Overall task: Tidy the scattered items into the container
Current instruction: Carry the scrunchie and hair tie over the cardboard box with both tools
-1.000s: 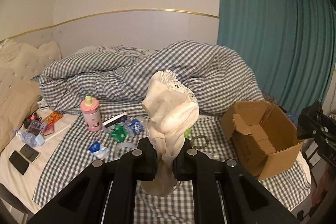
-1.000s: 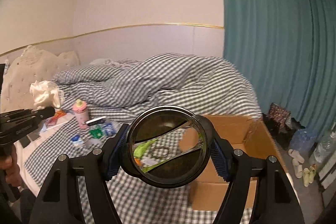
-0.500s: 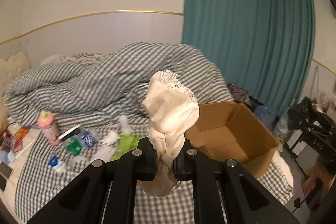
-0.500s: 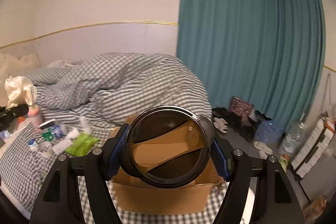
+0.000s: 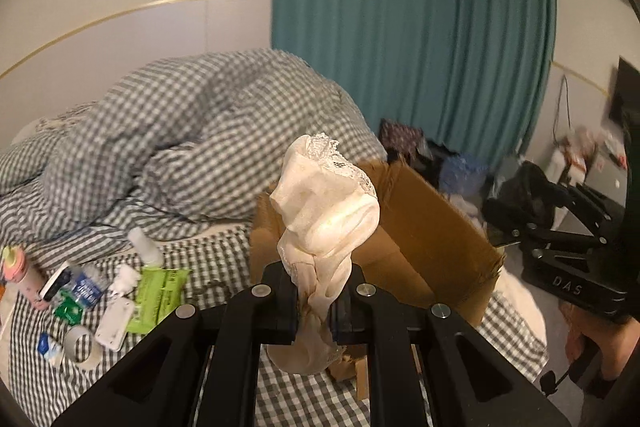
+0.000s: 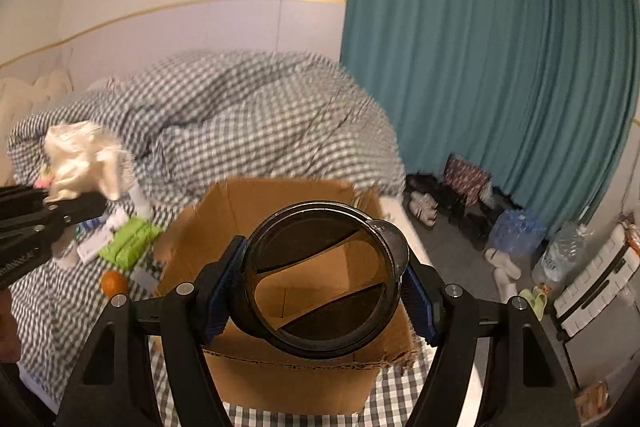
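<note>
Both views have swung rightward since a second ago, so the cardboard box [image 6: 280,307] now sits directly ahead of each gripper and the clutter has slid to the left edge. On the bed [image 5: 72,367], covered by a checked sheet, the box stands open-topped near the foot end, with the bunched checked duvet [image 5: 180,147] heaped behind it and the teal curtain [image 5: 400,47] beyond.

Held in front of the box opening, the right gripper [image 6: 320,279] is clenched around a dark round jar [image 6: 320,279]; its blue-padded fingers [image 6: 224,291] press the jar's sides, and the box interior shows through the glass. To its left, the left gripper [image 5: 316,301] is clamped on a cream lace-trimmed cloth [image 5: 328,211], which stands up from the jaws and hangs a little below them, just before the box's near wall.

Left of the box lie the remaining loose things: a green packet [image 5: 158,295] nearest, a small white bottle [image 5: 145,247] behind it, a white flat device [image 5: 114,321], a water bottle [image 5: 84,287], a tape roll [image 5: 82,347], and a pink bottle [image 5: 22,271] at the edge. An orange round thing [image 6: 113,283] rests beside the box's left corner. Nothing stands between either gripper and the box.
</note>
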`<state>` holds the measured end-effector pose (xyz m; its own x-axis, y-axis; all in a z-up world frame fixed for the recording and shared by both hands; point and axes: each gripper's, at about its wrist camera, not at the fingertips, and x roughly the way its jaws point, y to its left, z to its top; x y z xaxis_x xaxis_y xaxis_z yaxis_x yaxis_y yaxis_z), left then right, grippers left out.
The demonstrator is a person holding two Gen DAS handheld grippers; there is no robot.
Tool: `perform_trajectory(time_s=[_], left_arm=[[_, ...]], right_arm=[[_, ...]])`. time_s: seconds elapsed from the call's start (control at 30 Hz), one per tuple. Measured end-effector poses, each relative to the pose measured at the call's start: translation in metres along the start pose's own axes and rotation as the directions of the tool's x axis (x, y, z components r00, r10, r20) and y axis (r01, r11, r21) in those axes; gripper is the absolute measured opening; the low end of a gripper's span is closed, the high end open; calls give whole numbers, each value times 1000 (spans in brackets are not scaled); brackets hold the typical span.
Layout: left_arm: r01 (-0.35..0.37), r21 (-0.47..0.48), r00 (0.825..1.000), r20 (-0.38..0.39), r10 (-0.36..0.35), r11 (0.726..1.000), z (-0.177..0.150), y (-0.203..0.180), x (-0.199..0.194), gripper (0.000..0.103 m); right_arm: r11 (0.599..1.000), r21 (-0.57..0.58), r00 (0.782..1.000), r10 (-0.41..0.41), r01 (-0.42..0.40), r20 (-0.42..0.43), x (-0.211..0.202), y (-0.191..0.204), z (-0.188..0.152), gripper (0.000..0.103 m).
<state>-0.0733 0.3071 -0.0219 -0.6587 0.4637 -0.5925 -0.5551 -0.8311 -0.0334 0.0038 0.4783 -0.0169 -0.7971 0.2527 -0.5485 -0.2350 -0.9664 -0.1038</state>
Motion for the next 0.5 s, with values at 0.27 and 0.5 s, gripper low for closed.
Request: perform_trajectory(time_s=[0.27,0.5], left_arm=[[80,41,978,-194,-70,996,-2,-15,78,11],[152,76,910,-401,-109,985,-20,-27,136,11]], right_arm=[[999,-35,980,22,-30,-199,63,-5,-16,71],[996,-68,935,36,-64,-353,104,0,-34,71]])
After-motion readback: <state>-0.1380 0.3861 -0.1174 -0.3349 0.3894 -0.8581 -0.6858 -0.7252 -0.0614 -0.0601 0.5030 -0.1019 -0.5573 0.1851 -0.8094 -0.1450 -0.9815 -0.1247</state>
